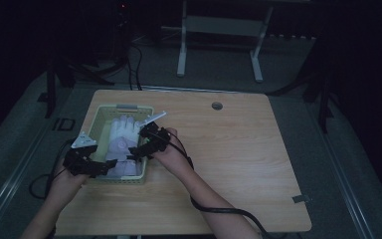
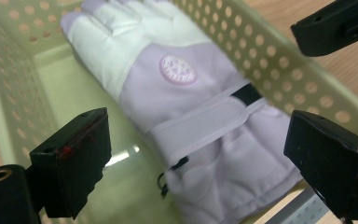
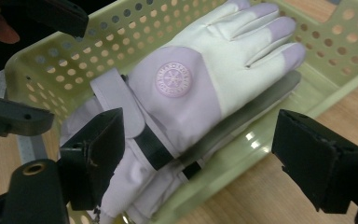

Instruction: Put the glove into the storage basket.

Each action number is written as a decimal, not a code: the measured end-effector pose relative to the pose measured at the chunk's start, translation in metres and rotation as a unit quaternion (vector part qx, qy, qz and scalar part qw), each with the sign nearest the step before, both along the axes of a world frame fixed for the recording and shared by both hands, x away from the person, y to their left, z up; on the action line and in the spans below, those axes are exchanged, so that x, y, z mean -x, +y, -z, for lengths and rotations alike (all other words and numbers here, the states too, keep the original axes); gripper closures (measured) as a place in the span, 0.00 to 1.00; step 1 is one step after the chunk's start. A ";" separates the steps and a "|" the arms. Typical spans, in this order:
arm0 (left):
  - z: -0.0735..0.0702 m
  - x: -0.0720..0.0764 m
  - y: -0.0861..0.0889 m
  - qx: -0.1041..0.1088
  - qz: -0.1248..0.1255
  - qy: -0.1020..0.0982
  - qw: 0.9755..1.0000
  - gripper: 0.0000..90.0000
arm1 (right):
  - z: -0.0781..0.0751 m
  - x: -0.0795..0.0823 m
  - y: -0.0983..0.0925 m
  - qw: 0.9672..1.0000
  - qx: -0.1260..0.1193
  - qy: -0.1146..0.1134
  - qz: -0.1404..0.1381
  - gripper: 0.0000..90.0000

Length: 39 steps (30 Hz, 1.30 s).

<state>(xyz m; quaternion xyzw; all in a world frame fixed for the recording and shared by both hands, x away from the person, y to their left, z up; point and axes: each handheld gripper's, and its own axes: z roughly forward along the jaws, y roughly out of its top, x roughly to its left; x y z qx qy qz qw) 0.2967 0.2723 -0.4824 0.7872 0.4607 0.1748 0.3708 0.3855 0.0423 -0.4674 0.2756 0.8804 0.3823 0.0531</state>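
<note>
A lilac and white padded glove (image 1: 122, 142) (image 2: 168, 88) (image 3: 205, 70) with a round badge lies flat in a pale green perforated basket (image 1: 94, 119) (image 2: 9, 93) (image 3: 65, 60); its cuff points toward me. More lilac fabric shows under the cuff. My left gripper (image 1: 107, 168) (image 2: 200, 158) hovers at the basket's near left corner, jaws open above the cuff and strap, nothing pressed. My right gripper (image 1: 137, 152) (image 3: 205, 156) hangs over the basket's right rim, open as well, with the glove's cuff below the gap.
The basket stands on the left part of a wooden table (image 1: 238, 159) with a round cable hole (image 1: 217, 105) at the back. A black cable (image 1: 219, 209) trails from the right gripper over the near edge. A white desk frame (image 1: 181, 55) stands beyond the table.
</note>
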 end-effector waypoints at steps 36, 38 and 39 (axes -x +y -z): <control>-0.011 0.008 -0.122 0.033 0.130 -0.025 0.991 0.08 | -0.006 0.002 -0.101 0.999 -0.005 -0.029 0.031 0.17; -0.010 0.008 -0.128 0.036 0.136 -0.024 0.990 0.08 | -0.005 0.004 -0.106 0.999 -0.004 -0.030 0.032 0.17; -0.009 0.008 -0.131 0.039 0.139 -0.022 0.989 0.08 | -0.005 0.004 -0.109 0.999 -0.005 -0.030 0.033 0.16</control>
